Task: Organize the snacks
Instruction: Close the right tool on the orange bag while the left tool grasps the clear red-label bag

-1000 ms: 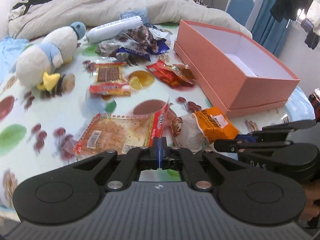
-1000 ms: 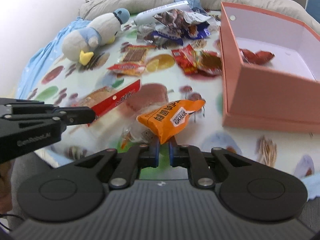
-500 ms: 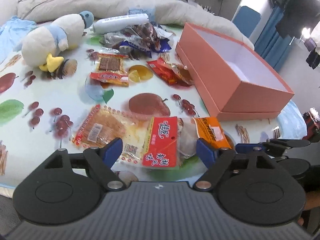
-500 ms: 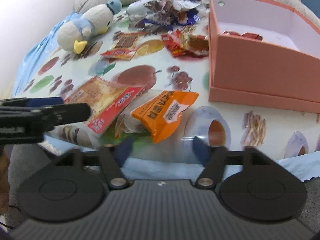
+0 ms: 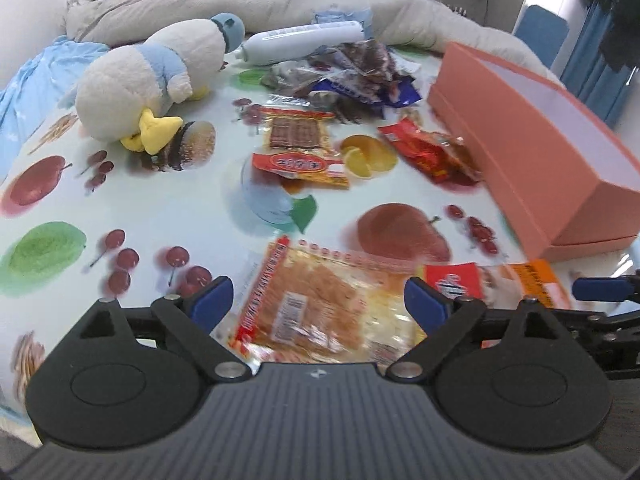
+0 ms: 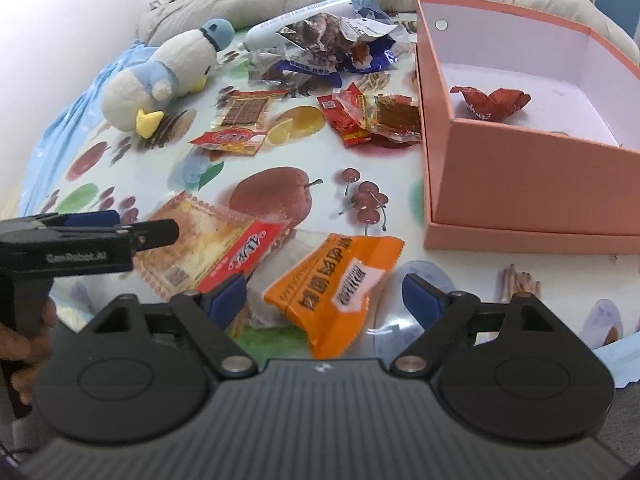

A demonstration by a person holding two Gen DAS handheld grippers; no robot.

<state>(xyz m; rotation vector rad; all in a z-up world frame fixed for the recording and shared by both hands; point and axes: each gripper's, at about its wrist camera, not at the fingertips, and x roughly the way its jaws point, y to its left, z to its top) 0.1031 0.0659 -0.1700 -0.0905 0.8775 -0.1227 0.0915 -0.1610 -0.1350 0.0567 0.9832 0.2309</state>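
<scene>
I am now holding my left claw (image 5: 318, 300) wide over the flat clear packet (image 5: 316, 308), released a second ago. My right claw (image 6: 324, 294) is gaping over the dropped orange packet (image 6: 334, 276). Both are lying near, outside the pink box (image 6: 520, 184) at right, so boxing remains undone.

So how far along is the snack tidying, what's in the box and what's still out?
Barely started. Done: one red wrapped snack lies in the pink box. In hand: nothing; the left tool and right tool are both open. Left: the orange packet, the flat red-edged packet, the red packets by the box, and the pile at the back.
</scene>
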